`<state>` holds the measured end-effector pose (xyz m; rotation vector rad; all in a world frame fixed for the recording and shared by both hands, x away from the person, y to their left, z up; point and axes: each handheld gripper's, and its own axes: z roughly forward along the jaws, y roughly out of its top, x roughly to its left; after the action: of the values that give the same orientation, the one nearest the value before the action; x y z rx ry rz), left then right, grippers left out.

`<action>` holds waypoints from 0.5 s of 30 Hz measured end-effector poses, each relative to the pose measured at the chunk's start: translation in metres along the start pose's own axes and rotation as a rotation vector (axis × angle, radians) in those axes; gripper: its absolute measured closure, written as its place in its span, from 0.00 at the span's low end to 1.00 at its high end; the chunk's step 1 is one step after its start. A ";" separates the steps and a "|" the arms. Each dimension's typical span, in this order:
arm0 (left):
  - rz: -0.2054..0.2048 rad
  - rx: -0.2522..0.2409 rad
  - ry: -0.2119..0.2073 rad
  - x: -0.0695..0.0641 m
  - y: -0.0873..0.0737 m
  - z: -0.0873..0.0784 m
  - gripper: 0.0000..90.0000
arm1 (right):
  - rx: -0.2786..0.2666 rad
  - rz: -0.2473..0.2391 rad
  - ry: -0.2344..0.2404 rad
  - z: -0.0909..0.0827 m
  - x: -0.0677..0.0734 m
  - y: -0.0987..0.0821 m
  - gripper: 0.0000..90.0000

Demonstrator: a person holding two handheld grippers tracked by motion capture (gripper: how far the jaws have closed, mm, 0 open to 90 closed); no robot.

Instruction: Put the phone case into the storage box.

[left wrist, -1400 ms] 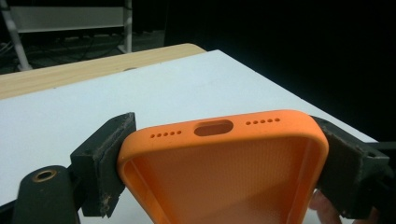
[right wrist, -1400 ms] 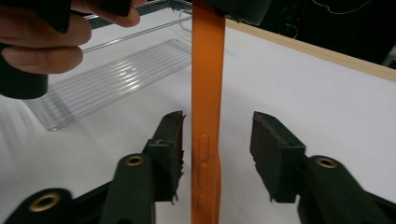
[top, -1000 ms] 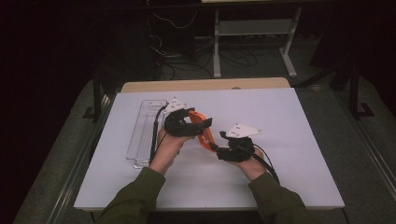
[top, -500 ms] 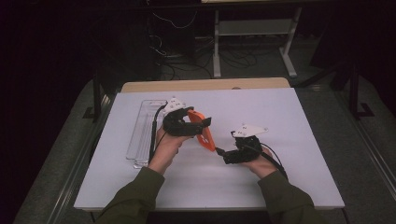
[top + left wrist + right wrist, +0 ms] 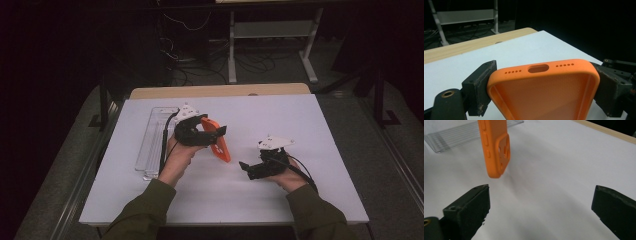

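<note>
White table [image 5: 310,130] with a bare wood strip along its far edge, in a dark room; a metal stand and loose cables sit on the floor beyond the far edge. A clear tray [image 5: 152,142] lies near the left edge, long side running near to far. Left gripper [image 5: 212,134] is over the middle of the table, a bit left of centre, jaws pinching an orange case [image 5: 220,145] across its width; the left gripper view shows both pads pressed on the case's [image 5: 544,92] side walls, with the port end, its slot and small holes facing away from that camera. Right gripper [image 5: 245,167] is toward the near right of the table, jaws spread wide with nothing between them, pads apart on both sides in the right gripper view. Versus one second ago: the right gripper was up beside the case's lower end, now it sits back toward the near edge and right, apart from the case, and its jaws have just been opening; left gripper and case unchanged. The case is held off the table; in the high view its long axis runs slanted from far-left to near-right, lower end pointing toward the right gripper. In the right gripper view the case [image 5: 495,147] hangs with the camera-cutout end lowest, side buttons facing the camera, clear of the table.
</note>
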<state>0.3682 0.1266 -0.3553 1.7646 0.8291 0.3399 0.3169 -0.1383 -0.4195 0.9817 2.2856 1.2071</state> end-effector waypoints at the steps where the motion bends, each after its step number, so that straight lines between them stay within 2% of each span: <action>1: -0.005 -0.005 0.000 0.000 0.000 0.000 0.16 | 0.000 0.001 -0.006 -0.001 -0.001 -0.001 0.00; 7: -0.005 -0.018 0.001 0.000 0.001 -0.001 0.16 | 0.012 0.018 -0.024 -0.006 -0.006 -0.009 0.00; 15: -0.002 -0.011 -0.001 -0.001 0.001 -0.001 0.16 | 0.017 0.049 -0.048 -0.017 -0.012 -0.022 0.00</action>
<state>0.3675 0.1262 -0.3540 1.7528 0.8271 0.3417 0.3062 -0.1650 -0.4282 1.0678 2.2504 1.1720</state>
